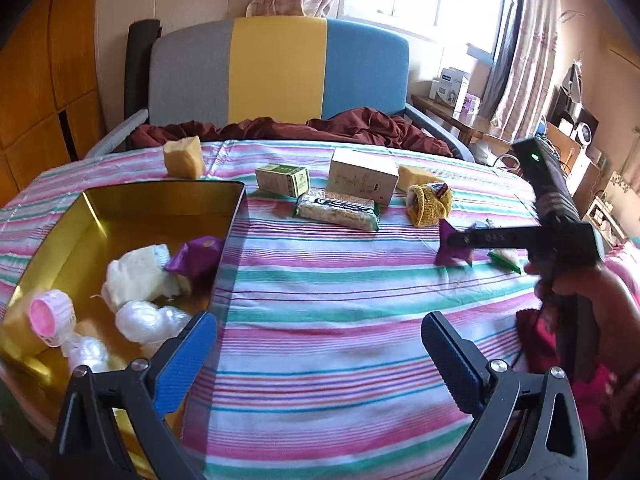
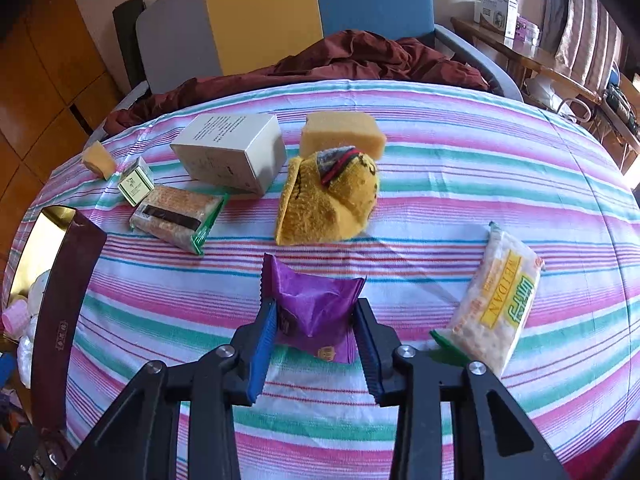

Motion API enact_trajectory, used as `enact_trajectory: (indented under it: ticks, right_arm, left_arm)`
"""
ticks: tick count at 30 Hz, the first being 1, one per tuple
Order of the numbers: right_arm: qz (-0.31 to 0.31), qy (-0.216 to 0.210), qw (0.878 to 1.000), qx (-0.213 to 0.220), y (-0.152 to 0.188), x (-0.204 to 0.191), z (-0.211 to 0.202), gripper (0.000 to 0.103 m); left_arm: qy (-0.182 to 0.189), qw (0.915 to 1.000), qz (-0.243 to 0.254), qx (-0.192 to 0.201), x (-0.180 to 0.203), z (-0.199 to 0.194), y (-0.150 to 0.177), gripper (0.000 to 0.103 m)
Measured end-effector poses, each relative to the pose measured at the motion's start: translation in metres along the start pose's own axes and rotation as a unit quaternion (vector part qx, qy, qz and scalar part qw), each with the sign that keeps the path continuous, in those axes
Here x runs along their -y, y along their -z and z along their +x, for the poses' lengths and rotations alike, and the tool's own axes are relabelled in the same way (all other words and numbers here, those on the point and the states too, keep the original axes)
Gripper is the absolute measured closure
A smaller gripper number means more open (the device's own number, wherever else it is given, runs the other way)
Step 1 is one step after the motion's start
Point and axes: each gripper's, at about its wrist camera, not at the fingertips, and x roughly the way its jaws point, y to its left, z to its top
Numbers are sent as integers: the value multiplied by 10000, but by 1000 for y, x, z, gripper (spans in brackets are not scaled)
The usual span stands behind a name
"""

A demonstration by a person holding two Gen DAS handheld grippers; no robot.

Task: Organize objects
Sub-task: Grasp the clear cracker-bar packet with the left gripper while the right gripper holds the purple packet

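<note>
Right now the purple snack packet (image 2: 316,312) lies on the striped bedcover (image 2: 440,184) directly ahead of the right gripper (image 2: 316,344), sitting between its blue pads (image 2: 262,352), which have narrowed onto its two sides and pinch it. Well off to the left sits the gold tin (image 1: 168,200), nearer the left gripper (image 1: 320,344), whose jaws stand wide and empty.

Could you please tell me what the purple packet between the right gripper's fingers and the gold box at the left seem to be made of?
Purple packet: apparently thin plastic or foil film, glossy, with sharp creases and a zigzag-cut end.
Gold box: probably metal tin, though foil-lined card is possible; its inner walls reflect like a mirror.
</note>
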Motion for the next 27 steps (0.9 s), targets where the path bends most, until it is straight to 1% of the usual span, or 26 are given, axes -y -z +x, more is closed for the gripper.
enact_trajectory:
  ticks: [3,7,8,10,12,15,17,21,27]
  right_arm:
    - [108,-76,9999,-29,8,3,-5,65]
    - [268,-61,9996,-28,11,9,-6,65]
    - [339,-52,9994,-70,11,11,-6,65]
    - [399,125,9991,-87,11,15,-8,65]
    - [438,152,9989,-103,12,17,-9,65]
    - [500,158,9985,-127,13,19,-10,65]
    - [462,180,9987,-127,13,18,-11,65]
    - [428,189,9988,-139,12,17,-9,65]
    - [449,115,9987,-187,10,19,-9,65]
  left_arm:
    - [67,9997,-176,-145,4,14,-8,0]
    - [-16,9991,-279,-303,15,33,-20,0]
    - [-45,9986,-375,-361,17,39,-25,0]
    - [-67,9966,-665,-488,17,50,-35,0]
    - [-22,9922,-1057,-658,15,63,-45,0]
    - [-118,9839,-1516,-939,17,86,-60,0]
    - [-193,9805,-1662,-1034,22,100,-70,0]
    - [-403,9762,-1799,-1139,28,125,-83,0]
    - [-593,9628,-2250,-1375,26,164,-95,0]
